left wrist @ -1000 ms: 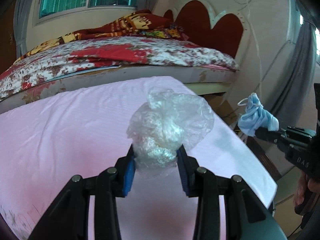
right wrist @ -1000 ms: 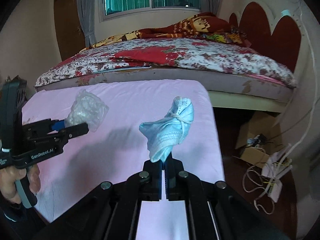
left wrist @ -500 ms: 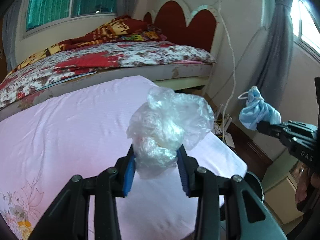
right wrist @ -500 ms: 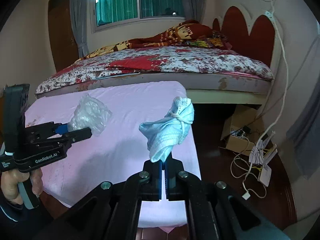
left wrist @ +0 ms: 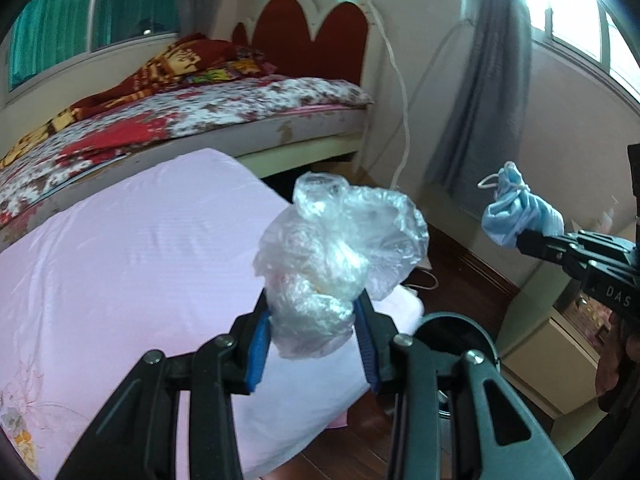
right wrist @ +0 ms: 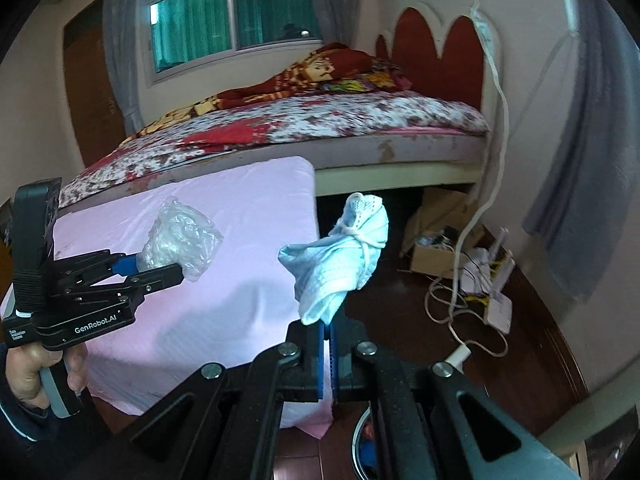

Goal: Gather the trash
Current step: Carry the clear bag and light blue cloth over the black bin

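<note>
Left tongs (left wrist: 314, 336) are clamped on a crumpled clear bag (left wrist: 340, 256), pads pinching its lower end, the rest ballooning above them at frame centre. Right tongs (right wrist: 327, 354) are shut tight on a balled blue mask (right wrist: 340, 264), which juts up from the tips at centre frame. Both loads hang in the air over the pink sheet (left wrist: 140, 264) corner. Bin rim (left wrist: 460, 328) shows lower right, behind the left tongs.

Two black two-finger grippers: the left gripper (left wrist: 314, 344) and the right gripper (right wrist: 327, 354). One crumpled clear plastic bag (left wrist: 340, 256), one bundled pale-blue face mask (right wrist: 344, 264). One pink-sheeted mattress (left wrist: 120, 264) and one floral-covered bed (right wrist: 320, 120).
</note>
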{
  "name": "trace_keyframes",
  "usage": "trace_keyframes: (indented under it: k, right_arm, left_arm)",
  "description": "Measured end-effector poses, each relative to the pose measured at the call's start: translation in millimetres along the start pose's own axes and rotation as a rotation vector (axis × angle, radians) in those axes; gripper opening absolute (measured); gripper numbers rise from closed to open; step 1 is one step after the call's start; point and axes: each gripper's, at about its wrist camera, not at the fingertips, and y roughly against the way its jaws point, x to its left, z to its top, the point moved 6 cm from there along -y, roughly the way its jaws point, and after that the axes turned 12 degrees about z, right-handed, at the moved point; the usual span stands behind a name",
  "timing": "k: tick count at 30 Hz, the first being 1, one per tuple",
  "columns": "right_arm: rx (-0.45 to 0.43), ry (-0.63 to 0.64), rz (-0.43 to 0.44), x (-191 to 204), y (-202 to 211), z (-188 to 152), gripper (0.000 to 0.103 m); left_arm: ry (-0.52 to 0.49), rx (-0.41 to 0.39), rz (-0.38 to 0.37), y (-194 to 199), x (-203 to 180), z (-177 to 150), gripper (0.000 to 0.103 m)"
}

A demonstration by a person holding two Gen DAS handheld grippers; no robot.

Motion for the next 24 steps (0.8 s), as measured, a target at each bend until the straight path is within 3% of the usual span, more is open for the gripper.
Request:
trace_keyframes:
  k: [24]
  right_arm:
    - [0.033, -0.174, -0.182, -111.7, 81.8, -101.6, 0.002]
  left_arm:
    - [-0.198, 0.068, -0.199, -16.9, -149.0, -30.2, 0.039]
